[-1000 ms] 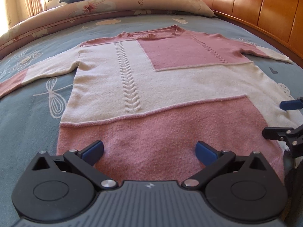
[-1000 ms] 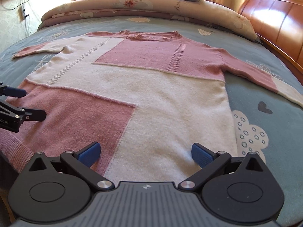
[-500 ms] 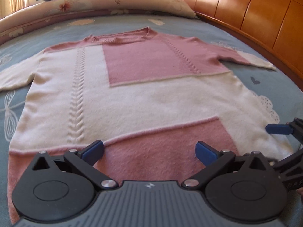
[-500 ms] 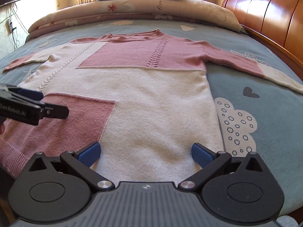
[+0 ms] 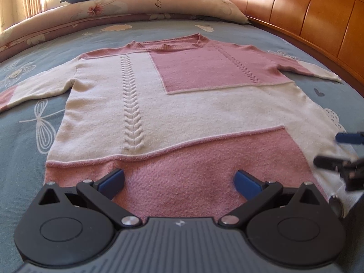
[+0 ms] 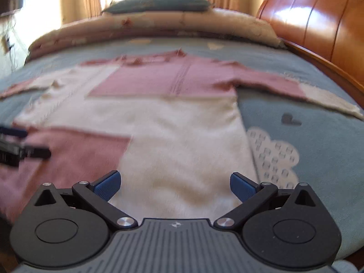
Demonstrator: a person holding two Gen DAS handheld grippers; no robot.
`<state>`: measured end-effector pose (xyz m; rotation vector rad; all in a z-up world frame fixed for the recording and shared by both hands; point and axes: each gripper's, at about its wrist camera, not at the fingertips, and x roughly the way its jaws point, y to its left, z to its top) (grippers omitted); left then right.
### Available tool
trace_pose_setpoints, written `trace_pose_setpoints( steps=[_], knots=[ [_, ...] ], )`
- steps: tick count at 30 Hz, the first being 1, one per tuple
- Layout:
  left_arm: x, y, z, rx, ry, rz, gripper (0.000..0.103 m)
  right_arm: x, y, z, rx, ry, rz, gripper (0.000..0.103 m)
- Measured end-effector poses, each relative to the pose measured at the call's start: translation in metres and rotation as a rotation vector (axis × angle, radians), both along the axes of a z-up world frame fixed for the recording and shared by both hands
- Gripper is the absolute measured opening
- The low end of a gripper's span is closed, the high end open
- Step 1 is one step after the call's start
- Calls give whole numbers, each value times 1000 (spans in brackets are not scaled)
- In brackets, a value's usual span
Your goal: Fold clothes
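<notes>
Both jaws stand wide apart with nothing between them. Left gripper (image 5: 179, 180) hangs over the pink hem panel of the sweater (image 5: 182, 104), near its lower left corner; right gripper (image 6: 175, 185) hangs over the cream part of the hem, near the lower right corner. Each shows at the edge of the other's view, side by side above the hem. Sweater lies flat, front up, on the blue bed cover (image 5: 22, 141), 2 sleeves spread out, neck toward the pillows (image 5: 127, 2). Wooden headboard (image 5: 318, 16) runs along the right. Right view is blurred.
</notes>
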<state>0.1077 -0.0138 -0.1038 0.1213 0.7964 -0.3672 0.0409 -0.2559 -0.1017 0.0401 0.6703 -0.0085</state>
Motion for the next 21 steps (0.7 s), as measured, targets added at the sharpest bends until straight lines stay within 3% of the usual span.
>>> trace_pose_setpoints(
  steps=[6, 10, 13, 21],
  knots=[
    [-12, 12, 29, 45, -112, 55, 102, 65, 4, 28, -47, -73, -51, 103],
    [-7, 31, 40, 49, -99, 128, 102, 118, 11, 22, -35, -68, -106, 103],
    [0, 37, 43, 81, -79, 161, 102, 146, 11, 10, 28, -37, -130, 103],
    [14, 25, 45, 110, -47, 170, 102, 163, -5, -14, 124, 27, -226, 103]
  ],
)
